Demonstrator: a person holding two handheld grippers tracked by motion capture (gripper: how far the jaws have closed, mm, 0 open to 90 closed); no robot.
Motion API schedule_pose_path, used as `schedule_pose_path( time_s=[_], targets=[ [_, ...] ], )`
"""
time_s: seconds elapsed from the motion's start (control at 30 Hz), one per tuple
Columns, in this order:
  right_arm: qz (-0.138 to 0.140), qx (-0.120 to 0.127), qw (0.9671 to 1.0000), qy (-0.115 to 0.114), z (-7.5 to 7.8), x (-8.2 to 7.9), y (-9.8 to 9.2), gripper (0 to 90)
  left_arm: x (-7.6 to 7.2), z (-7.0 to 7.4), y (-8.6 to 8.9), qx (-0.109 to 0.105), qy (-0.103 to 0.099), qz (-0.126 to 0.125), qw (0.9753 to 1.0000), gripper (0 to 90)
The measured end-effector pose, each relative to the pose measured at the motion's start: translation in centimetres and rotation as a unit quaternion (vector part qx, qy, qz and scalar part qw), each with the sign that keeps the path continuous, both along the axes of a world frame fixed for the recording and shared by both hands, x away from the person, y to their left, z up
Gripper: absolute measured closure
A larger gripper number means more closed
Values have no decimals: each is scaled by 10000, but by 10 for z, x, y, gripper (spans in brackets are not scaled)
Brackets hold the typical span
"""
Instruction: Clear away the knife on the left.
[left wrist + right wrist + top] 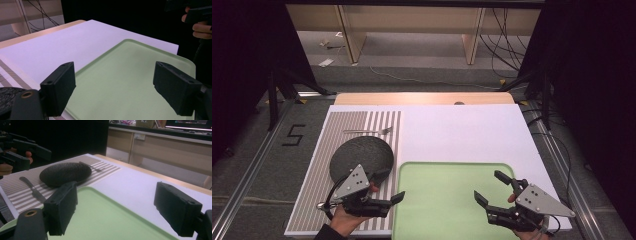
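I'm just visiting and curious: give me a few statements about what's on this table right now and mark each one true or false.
1. Both the left gripper and the right gripper have their jaws apart and hold nothing. True.
2. The green tray has a fork lying in it. False: the tray is bare; the fork lies on the striped mat, beyond the dark plate.
3. The dark plate sits on the striped mat. True.
4. A knife lies on the mat beside the plate. True, seen in the right gripper view.
5. The plate is stacked with food. False: nothing lies on it.
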State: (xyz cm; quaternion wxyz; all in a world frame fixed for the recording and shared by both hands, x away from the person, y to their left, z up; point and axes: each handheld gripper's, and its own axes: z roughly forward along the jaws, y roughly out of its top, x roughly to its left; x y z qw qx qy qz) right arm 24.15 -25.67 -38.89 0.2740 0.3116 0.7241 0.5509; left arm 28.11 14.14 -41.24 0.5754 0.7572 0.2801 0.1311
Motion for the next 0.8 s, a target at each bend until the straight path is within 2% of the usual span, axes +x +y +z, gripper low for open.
schedule_pose_path(
  time_s=[0.3,0.5,0.53,0.57,0.6,0.67,0.8],
  targets=[
    [14,-24,10000,16,-1,1,0,200,2,0,0,51,54,34,10000,178],
    [13,-3,10000,8,-1,1,0,200,2,0,1,245,84,24,9997,177],
    [12,-7,10000,17,0,1,0,200,2,1,2,367,46,52,9993,177],
    [12,-7,10000,17,0,1,0,200,2,1,2,367,46,52,9993,177],
    [18,-14,10000,11,0,1,1,200,2,2,3,481,17,66,9988,173],
    [20,-19,10000,12,0,1,1,200,1,3,6,561,-110,132,9983,173],
    [26,-4,10000,19,-1,2,1,200,2,4,9,704,-105,125,9974,171]
  ],
)
